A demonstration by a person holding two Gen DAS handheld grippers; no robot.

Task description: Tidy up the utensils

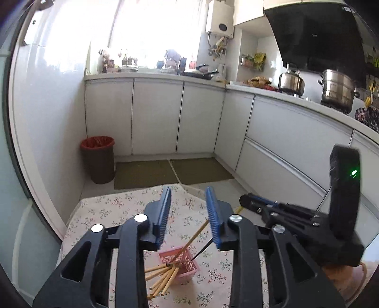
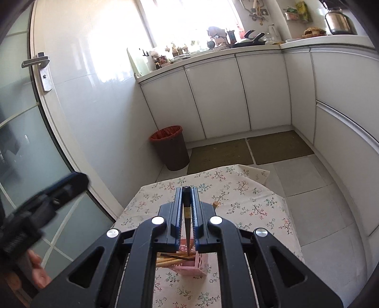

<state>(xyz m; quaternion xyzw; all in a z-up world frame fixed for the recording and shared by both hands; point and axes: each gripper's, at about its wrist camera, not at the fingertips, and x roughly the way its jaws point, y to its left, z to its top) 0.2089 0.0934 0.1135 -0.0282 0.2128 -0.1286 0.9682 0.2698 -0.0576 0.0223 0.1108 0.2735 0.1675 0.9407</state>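
Black chopstick (image 2: 187, 227), tip down toward pink basket (image 2: 193, 266)

A basket (image 1: 183, 263) stands on a cloth-covered worktop (image 1: 113, 208), with a bundle of chopsticks (image 1: 161, 277) in it, their ends sticking out over its left rim. Beyond the worktop, two floor mats (image 2: 251, 151) lie side by side before the cabinets (image 2: 220, 94), a waste bin (image 2: 169, 147) to their left.

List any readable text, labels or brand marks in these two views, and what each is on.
None readable.
Range hood: small pale mark on its front, too small to read.
Water heater: no legible marking.
Packets on the wall rack: print blurred.
Pink basket and floral tablecloth: pattern only.
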